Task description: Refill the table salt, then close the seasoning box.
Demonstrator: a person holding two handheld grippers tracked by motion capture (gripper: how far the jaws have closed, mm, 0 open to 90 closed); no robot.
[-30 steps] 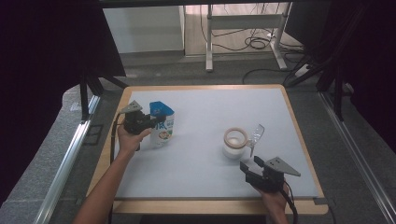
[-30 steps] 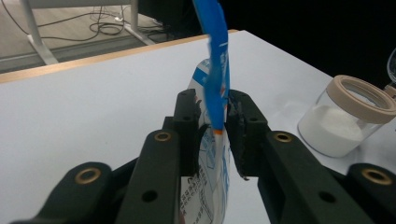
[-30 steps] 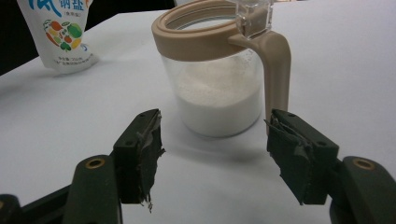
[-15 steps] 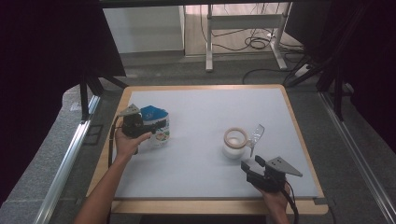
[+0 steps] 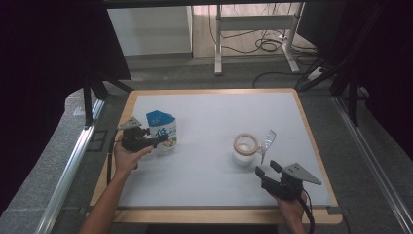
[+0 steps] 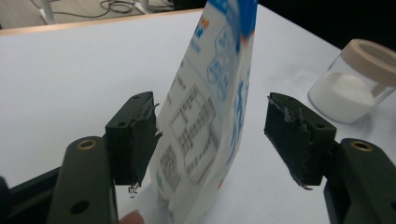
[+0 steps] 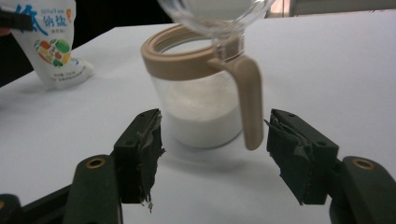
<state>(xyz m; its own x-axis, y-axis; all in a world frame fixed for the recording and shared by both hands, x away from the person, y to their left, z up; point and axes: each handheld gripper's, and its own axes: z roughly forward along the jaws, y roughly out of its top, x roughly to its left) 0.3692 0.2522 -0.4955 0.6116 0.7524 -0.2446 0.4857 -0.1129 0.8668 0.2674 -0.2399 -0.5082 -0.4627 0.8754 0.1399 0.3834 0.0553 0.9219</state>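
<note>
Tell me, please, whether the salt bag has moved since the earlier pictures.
Yes. The salt bag sits slightly nearer the table's front edge. The left gripper, jaws just opened, brackets it without pressing.

My left gripper (image 6: 212, 140) has just opened its jaws. The salt bag (image 6: 210, 112) now stands loose between my fingers, touching one pad (image 6: 140, 140), upright again after tipping.

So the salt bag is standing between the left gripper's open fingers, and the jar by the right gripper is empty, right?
Not quite. The jar is not empty: the right gripper view shows white powder filling its lower part. The rest holds: the salt bag stands upright between the fingers of the left gripper, which have just been opening and now leave a gap on one side.
</note>
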